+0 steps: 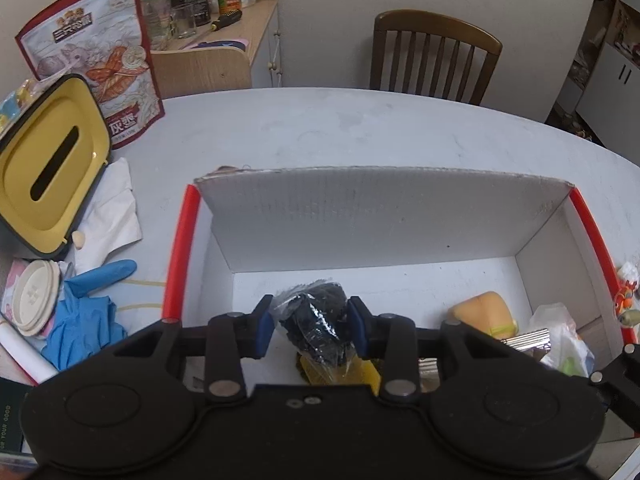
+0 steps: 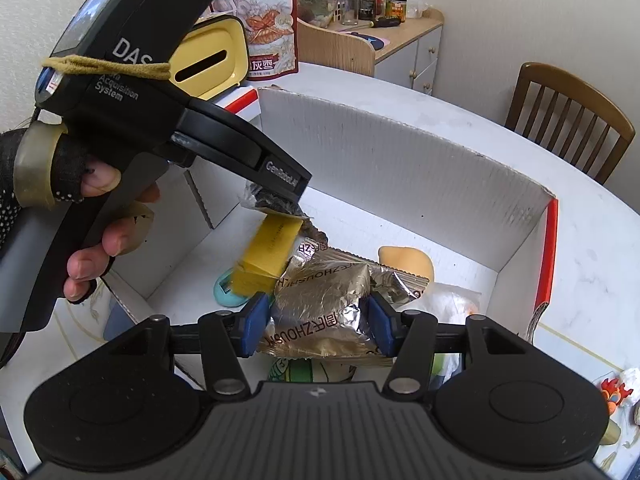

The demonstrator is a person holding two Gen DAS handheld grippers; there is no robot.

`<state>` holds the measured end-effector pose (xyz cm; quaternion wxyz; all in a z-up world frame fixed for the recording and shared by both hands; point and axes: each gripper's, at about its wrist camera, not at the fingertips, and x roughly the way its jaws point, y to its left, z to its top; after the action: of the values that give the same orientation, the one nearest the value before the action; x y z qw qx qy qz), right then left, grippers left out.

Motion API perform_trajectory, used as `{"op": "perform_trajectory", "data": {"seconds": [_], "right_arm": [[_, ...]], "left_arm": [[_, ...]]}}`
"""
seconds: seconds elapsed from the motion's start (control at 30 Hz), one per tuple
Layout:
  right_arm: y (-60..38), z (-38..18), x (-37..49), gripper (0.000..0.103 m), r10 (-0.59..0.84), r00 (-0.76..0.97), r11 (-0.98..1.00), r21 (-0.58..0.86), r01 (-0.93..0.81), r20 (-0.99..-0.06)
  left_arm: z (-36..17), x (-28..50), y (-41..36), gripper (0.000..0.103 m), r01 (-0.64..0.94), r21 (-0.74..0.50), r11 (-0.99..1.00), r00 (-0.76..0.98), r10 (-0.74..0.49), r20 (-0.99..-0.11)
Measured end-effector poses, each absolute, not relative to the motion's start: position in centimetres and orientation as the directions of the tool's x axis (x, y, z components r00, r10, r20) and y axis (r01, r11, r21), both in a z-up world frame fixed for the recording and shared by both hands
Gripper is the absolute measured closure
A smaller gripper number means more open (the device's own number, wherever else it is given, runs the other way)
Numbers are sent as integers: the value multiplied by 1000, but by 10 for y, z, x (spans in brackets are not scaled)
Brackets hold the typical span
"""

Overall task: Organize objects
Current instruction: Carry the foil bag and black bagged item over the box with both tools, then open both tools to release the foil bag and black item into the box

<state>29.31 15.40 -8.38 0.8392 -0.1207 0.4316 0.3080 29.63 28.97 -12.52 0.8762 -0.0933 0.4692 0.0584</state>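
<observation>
The left gripper (image 1: 311,326) hung over the box (image 1: 384,208) at the centre of the left wrist frame, its fingers (image 1: 265,326) closed on a clear bag (image 1: 316,320) of dark contents. In the right wrist view that bag (image 2: 272,202) appeared left of centre, pinched at the tip of the left tool and lifted clear of the box floor, with a yellow block (image 2: 270,256) just below it; whether bag and block touched could not be told. The hold looked meant to carry the bag into the box and drop it.

The right gripper (image 2: 318,326) sat low in the box (image 2: 400,152), fingers (image 2: 380,328) narrowed around a gold foil packet (image 2: 324,300) at lower centre, which rested on other packets. That grip seemed either a placing or a shifting to make room.

Loose items, a blue glove (image 1: 86,312) and a yellow-lidded case (image 1: 52,168), stayed on the counter (image 1: 340,132) at the left, so sorting looked unfinished.
</observation>
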Motion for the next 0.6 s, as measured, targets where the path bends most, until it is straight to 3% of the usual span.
{"op": "perform_trajectory", "data": {"seconds": [0.6], "right_arm": [[140,-68,285,44,445,441,789,108,-605,-779]], "left_arm": [[-121,287,284,60,-179,-123,976,541,-7,-841]]}}
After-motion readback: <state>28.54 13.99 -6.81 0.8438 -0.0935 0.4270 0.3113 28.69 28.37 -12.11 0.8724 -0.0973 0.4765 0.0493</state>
